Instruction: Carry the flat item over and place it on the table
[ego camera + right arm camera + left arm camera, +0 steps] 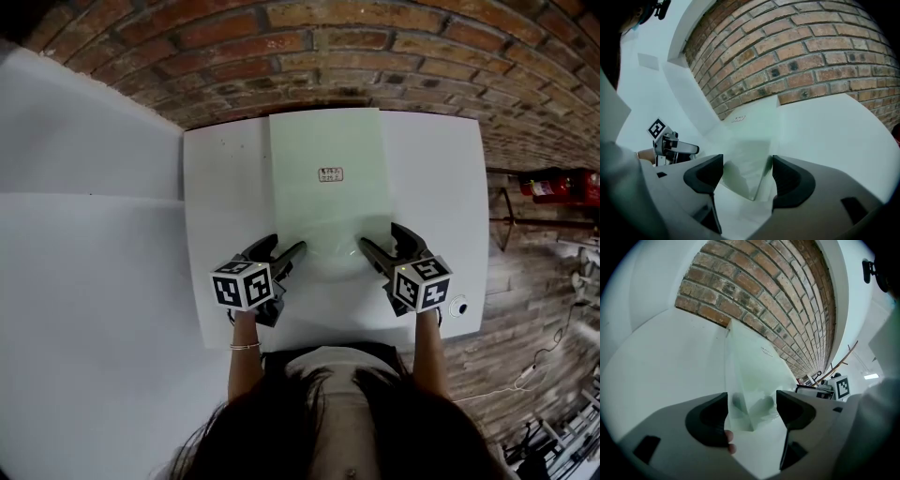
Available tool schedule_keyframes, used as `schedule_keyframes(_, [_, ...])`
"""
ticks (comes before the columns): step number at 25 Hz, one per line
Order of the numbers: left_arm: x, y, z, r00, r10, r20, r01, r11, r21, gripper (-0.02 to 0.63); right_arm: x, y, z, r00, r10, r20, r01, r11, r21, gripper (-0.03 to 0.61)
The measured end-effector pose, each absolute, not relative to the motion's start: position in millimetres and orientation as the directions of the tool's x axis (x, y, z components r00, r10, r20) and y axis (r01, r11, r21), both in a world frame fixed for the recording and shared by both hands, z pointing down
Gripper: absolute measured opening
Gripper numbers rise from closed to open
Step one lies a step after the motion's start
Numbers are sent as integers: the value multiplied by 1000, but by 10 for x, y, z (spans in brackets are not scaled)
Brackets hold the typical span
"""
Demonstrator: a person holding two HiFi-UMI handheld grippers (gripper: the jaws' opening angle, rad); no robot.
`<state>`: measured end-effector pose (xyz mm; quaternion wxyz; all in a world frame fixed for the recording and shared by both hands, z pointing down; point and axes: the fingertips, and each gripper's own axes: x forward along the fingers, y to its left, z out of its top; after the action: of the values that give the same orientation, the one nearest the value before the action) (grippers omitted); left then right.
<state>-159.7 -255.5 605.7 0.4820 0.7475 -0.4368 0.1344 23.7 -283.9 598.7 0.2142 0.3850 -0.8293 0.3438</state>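
**A:** Status on the grippers?

**B:** Nearest me, left gripper (289,248) and right gripper (380,241) are low over the table (225,187), one at each near corner of the sheet (328,202). Both sets of jaws are spread wide. Each has a corner of the sheet in the gap, but nothing is pinched. I'd call both released.

**A:** And the sheet itself?

**B:** It's a pale, see-through panel lying flat on the white top, roughly centred. There's a small label (330,174) past its middle. The far edge sits right at the table's back edge, against the brick wall (328,56).

**A:** So which step is this?

**B:** My read is the tail end of placing: the sheet is down and the grip is off. It could equally be a pre-grasp, since the pose alone doesn't settle it.

**A:** Next move?

**B:** If it's placed, pull both grippers straight back toward the person. Keep the jaws wide and level so neither pad catches a corner and drags the sheet. It looks thin, so it'll slide easily.
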Motion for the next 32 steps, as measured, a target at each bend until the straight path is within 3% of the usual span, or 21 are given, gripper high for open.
schedule_keyframes(32, [-1602, -2254, 5475, 462, -632, 622, -878, -226, 422, 214, 402, -2523, 5494, -588, -594, 548, -803, 511, -307, 344])
